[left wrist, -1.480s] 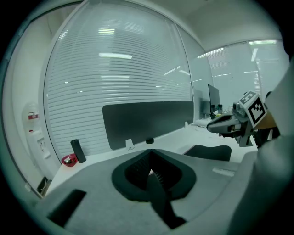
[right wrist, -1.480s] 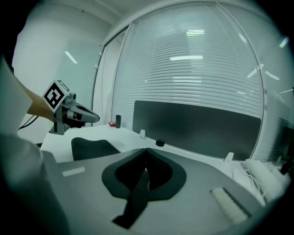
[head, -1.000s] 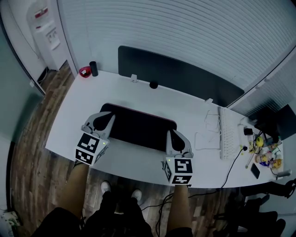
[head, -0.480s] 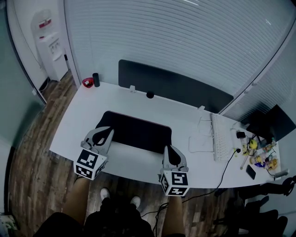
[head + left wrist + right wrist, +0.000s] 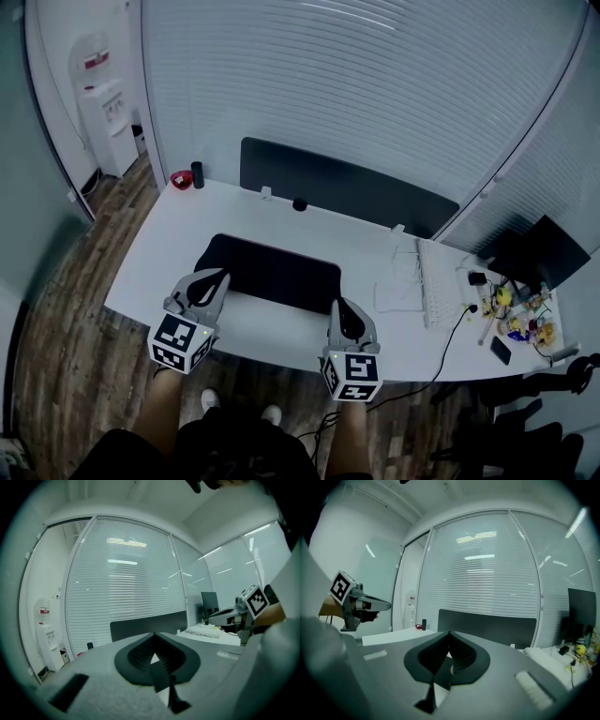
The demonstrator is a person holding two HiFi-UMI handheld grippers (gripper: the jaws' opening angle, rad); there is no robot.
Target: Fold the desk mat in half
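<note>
Black desk mat (image 5: 272,270) has lifted off the bench (image 5: 375,246) at 6 o'clock, left claw (image 5: 218,276) and right claw (image 5: 338,303) each clamped shut on a corner, so the fold toward 12 o'clock is starting.

Desk (image 5: 274,325): white, long.
Desk mat (image 5: 272,267): black, on the desk.
Keyboard (image 5: 433,283): white, right of the desk mat.
Black cylinder (image 5: 197,175), red item (image 5: 180,179): behind the desk mat's left end.
Clutter (image 5: 520,314): far right of the desk mat.

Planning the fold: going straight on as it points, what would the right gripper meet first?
Probably the divider panel behind the desk; the right gripper, shut on the desk mat, points over the mat. Depth unclear.
</note>
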